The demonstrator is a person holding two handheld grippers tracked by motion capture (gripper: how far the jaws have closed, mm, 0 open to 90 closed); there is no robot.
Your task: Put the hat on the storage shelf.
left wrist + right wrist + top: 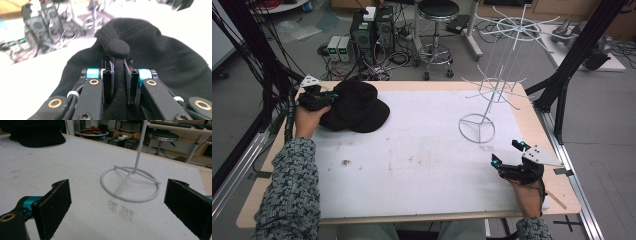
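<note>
**Black cap pinched at the table's far left, wire stand at the right**

A workshop floor strewn with cables, computer towers [372, 30] and a round chrome-legged stool [438, 30] lies beyond a wood-edged table covered with a white, lightly stained mat [412, 155]. On the mat at about ten o'clock lies a soft black fabric cap with a brim [356, 106]. At about two o'clock stands a white wire rack with a ring base and spoked arms [492, 85], its ring base resting flat on the mat.

The person's left hand [305, 120], in a grey patterned knit sleeve [287, 195], holds the left gripper [330, 98] against the cap's nine o'clock edge. In the left gripper view its jaws stand nearly together, pinching a fold of the black cap [150, 55]; the fabric bulges into a rounded lump just above the fingertips [108, 72].

The right gripper [508, 152] sits at about four o'clock on the table, near the front right corner, held by the right hand [527, 192]. Its jaws are spread wide and grip nothing. In the right gripper view the two black pads [53, 205] frame the rack's ring base [130, 183], which lies just ahead of them, apart from both. A small dark smudge [121, 210] marks the mat between gripper and base, and the cap [35, 132] shows far off at eleven o'clock.
</note>
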